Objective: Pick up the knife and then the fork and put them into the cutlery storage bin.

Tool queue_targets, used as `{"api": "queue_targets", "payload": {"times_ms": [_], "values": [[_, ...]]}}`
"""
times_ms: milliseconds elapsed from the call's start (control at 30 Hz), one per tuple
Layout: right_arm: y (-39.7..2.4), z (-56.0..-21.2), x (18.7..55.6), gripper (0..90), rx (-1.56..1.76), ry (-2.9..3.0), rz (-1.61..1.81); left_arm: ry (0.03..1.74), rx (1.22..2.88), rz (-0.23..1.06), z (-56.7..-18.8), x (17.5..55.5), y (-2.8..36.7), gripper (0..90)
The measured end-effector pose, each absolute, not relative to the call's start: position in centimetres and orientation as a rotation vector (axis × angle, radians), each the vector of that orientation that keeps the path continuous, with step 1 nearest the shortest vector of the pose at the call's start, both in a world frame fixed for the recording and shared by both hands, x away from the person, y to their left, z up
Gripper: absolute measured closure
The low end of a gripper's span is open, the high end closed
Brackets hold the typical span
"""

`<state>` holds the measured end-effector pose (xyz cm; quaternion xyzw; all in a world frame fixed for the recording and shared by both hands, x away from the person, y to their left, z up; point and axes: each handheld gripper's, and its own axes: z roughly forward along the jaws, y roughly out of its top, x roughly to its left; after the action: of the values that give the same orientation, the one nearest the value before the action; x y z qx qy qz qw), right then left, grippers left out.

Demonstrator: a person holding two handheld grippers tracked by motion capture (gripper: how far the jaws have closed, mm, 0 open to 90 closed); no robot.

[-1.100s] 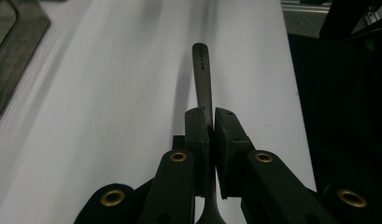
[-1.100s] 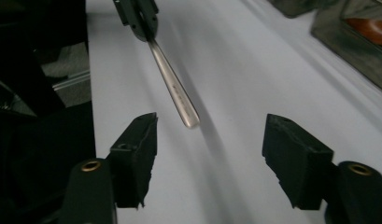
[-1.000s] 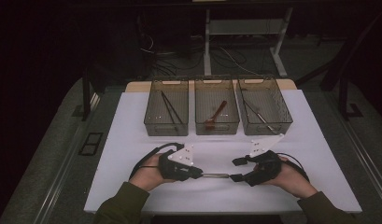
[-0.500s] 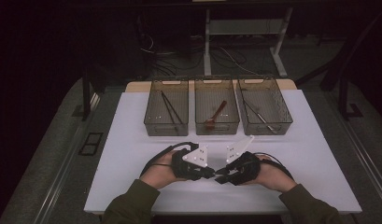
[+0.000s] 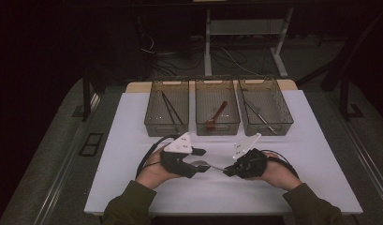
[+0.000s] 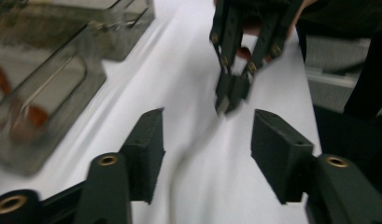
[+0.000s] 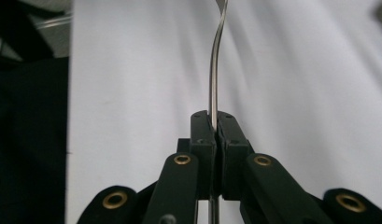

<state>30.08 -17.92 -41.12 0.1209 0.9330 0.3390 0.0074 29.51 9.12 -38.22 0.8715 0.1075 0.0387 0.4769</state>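
A thin metal utensil (image 7: 215,60) runs forward from my right gripper (image 7: 215,122), which is shut on its handle. In the high view the utensil (image 5: 216,167) bridges the short gap between my right gripper (image 5: 226,171) and my left gripper (image 5: 202,160) near the table's front middle. My left gripper (image 6: 207,140) is open, its jaws wide apart on either side of the blurred utensil (image 6: 179,172). In the left gripper view the right gripper (image 6: 231,91) points toward me. I cannot tell whether the utensil's far end is a spoon bowl or fork tines.
Three clear bins stand in a row at the back of the white table (image 5: 133,140). The left bin (image 5: 154,123) holds dark sticks, the middle bin (image 5: 201,123) a red spoon (image 5: 216,115), and the right bin (image 5: 285,117) metal utensils. Dark floor surrounds the table.
Both hands moved inward toward each other and slightly away from the front edge. The gap between the grippers is much shorter than a second ago.
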Motion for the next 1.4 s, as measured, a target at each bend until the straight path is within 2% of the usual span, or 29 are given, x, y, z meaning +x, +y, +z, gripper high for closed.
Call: {"api": "queue_targets", "payload": {"times_ms": [400,833,1000,1400], "values": [[-24.7,-38.0,33.0,86.9,0.802,2.652,1.092,0.537,2.078,0.152,-41.0,27.9,13.7,26.8],[-29.9,-34.9,38.2,86.9,1.134,2.365,1.048,0.669,2.071,0.246,-42.6,27.5,16.0,11.3],[-31.5,-35.2,40.8,86.8,1.251,2.297,1.008,0.687,2.079,0.251,-42.9,27.7,16.0,1.4],[-31.6,-38.2,45.4,85.8,1.439,2.273,0.921,0.682,2.102,0.234,-42.8,27.8,15.8,0.0]]}}
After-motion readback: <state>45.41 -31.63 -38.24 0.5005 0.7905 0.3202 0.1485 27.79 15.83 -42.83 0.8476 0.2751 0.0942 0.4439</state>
